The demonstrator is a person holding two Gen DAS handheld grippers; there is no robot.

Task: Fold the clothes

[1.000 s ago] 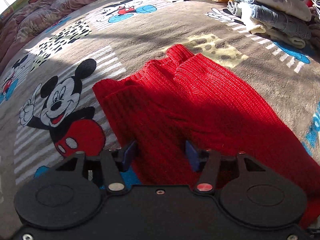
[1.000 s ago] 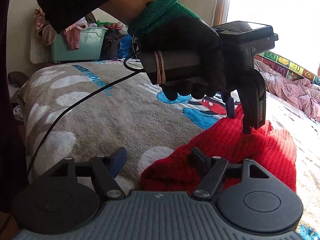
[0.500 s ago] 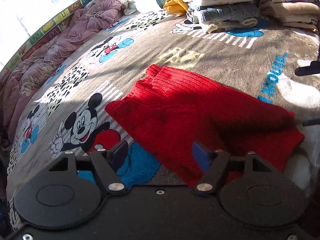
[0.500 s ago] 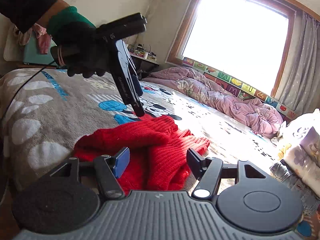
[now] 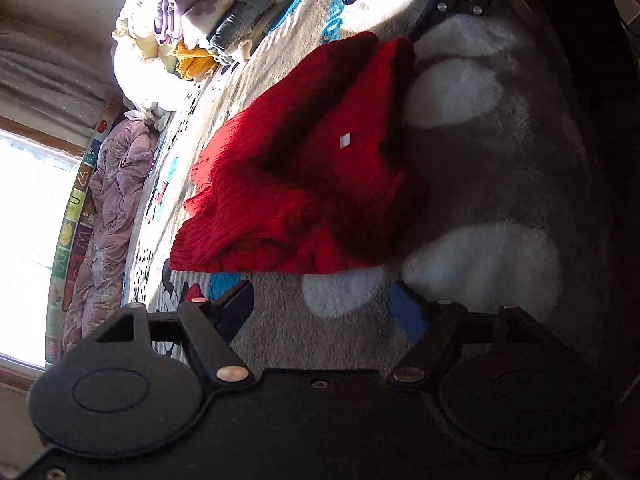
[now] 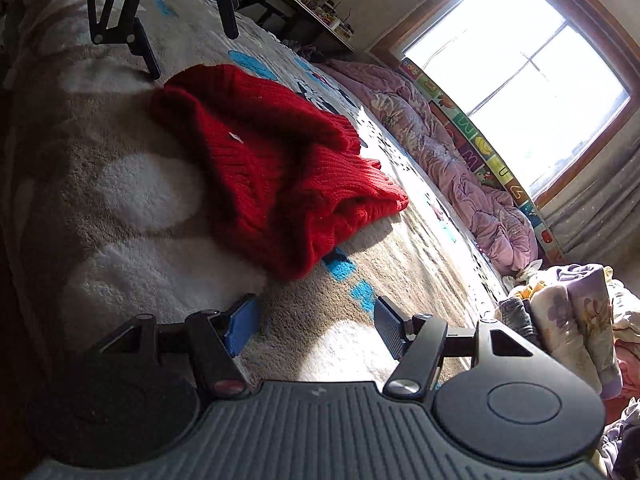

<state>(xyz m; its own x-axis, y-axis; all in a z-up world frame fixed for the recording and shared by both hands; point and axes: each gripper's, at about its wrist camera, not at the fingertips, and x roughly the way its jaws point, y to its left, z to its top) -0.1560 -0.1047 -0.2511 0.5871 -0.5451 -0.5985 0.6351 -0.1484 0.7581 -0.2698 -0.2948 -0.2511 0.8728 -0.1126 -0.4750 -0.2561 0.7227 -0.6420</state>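
Red knit fills the middle of both views: one sweater (image 5: 304, 184), folded over on itself into a thick bundle, lies on the grey cartoon-print blanket (image 5: 492, 168) that covers the bed. Two grippers are in play. The left gripper (image 5: 324, 312) hangs just short of one edge of the sweater with its jaws opening, nothing between them but blanket. The right gripper (image 6: 310, 326) sits off the opposite edge with its jaws spread and only blanket between them. Neither claw touches the sweater. Each camera catches the other gripper beyond the far side of the garment: the right one appears at the top of the left view, the left one at the top left of the right view. One stack of folded clothes (image 5: 224, 16) sits at the far end of the bed, with a yellow piece (image 5: 196, 62) at its base, and one rumpled pink quilt (image 6: 452, 176) runs along the window side. The right view alone shows the whole bright window (image 6: 516, 76), with the curtain (image 6: 600, 208) beside it; the left view alone shows a small white tag (image 5: 345, 141) as a clear square on the sweater.
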